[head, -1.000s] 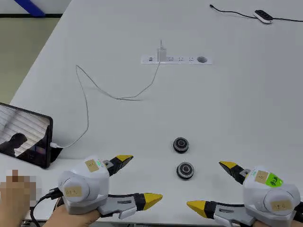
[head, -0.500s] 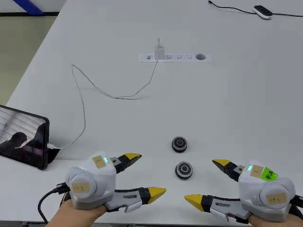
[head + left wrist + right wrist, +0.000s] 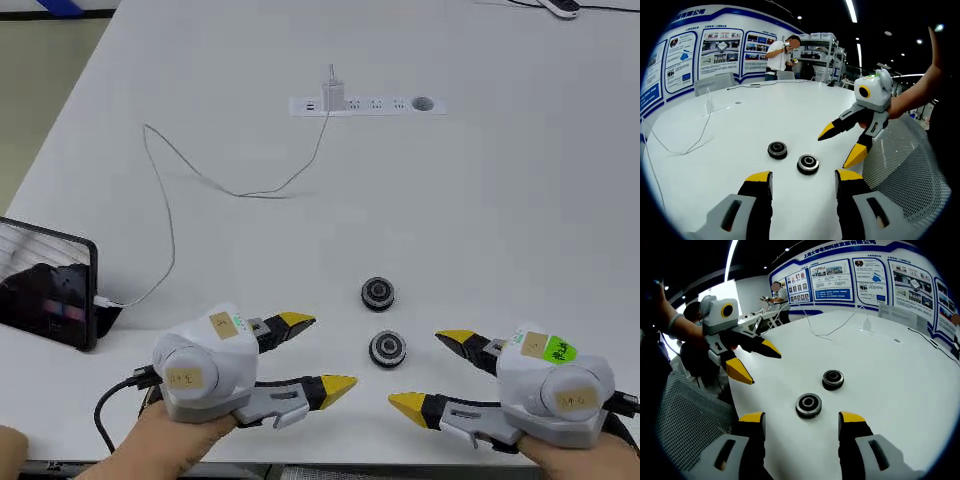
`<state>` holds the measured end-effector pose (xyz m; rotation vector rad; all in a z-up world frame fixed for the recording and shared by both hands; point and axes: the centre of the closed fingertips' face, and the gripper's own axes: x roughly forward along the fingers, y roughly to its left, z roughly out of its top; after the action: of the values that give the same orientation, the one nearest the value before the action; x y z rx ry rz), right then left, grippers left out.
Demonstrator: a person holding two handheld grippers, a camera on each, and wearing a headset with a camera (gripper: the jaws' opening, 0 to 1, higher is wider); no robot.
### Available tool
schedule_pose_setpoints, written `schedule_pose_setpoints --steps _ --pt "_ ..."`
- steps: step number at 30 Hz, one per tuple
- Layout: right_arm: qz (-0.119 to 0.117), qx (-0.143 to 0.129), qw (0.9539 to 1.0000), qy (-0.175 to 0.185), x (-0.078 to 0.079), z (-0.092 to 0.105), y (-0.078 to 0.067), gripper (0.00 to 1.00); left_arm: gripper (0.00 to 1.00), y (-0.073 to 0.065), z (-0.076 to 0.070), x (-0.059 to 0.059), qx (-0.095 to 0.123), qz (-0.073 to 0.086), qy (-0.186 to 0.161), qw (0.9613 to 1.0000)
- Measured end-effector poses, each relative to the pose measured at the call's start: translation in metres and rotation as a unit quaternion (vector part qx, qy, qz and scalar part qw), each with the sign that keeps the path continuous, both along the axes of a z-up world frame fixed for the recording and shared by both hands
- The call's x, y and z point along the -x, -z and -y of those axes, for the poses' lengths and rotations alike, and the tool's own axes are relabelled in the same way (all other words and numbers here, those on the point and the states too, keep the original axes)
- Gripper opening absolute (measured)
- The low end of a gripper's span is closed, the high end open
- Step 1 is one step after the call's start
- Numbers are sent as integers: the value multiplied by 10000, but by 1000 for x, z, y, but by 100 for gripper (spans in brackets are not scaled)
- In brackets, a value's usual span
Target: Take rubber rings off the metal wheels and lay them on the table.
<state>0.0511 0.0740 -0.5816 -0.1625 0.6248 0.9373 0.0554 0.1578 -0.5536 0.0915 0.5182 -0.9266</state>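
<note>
Near wheel (image 3: 388, 348), its ring (image 3: 799, 406) apparently on, lies on the counter (image 3: 480, 220) between left tongs (image 3: 325, 352) and right tongs (image 3: 422, 370), both wide open, empty. Next: one clamps, one peels.

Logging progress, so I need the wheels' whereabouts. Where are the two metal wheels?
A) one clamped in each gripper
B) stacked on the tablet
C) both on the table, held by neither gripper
C: the near wheel and far wheel lie apart on the table, with the open left gripper and right gripper touching neither.
</note>
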Motion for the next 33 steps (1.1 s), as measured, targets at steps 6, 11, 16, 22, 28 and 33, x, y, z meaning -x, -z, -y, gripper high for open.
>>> schedule_pose_setpoints --steps 6,11,16,22,28,33 --pt "-65 -27 10000 36 -1 -1 3 56 47 0 6 -4 -39 17 105 9999" --pt "-115 -54 9999 66 -1 -2 6 55 43 2 10 -6 -79 32 223 9997" --pt "-153 -94 9998 103 -2 -3 7 51 41 3 15 -8 -112 48 316 9994" --pt "-162 -190 9995 180 -5 -3 5 45 38 8 20 -8 -221 52 456 9987" --pt "-194 -245 9993 225 -8 -2 5 35 33 12 23 -10 -355 56 541 9979" --pt "-178 -254 9993 212 -8 -2 6 27 29 16 28 -15 -440 59 589 9973"
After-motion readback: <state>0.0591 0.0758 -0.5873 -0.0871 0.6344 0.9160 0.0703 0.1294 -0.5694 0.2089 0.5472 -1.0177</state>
